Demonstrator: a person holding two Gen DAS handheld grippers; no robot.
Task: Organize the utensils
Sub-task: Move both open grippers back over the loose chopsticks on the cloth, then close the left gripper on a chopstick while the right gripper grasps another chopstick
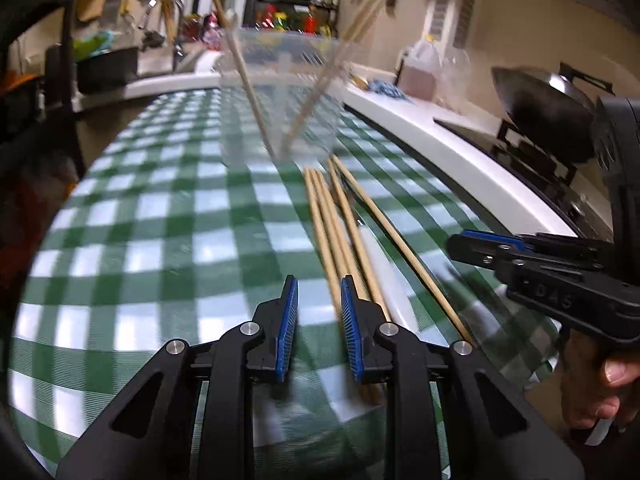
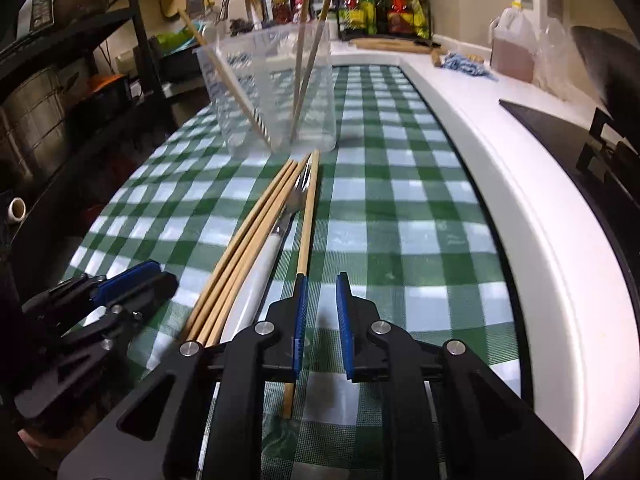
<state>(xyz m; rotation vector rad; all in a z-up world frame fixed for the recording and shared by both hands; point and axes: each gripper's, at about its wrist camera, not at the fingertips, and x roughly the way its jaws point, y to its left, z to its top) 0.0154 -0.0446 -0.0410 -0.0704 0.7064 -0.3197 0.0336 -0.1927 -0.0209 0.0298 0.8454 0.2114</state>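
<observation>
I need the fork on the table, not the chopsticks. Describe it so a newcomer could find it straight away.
Start at the clear plastic container standing on the green checked tablecloth. In front of it lies a bundle of wooden chopsticks. The fork lies among them, tines toward the container: it is the only piece with metal tines and a white handle, between a close-packed group of sticks and a single one.

Checked tablecloth point(image 2: 400, 208): chopsticks point(image 2: 256, 232), container point(image 2: 272, 92)
</observation>
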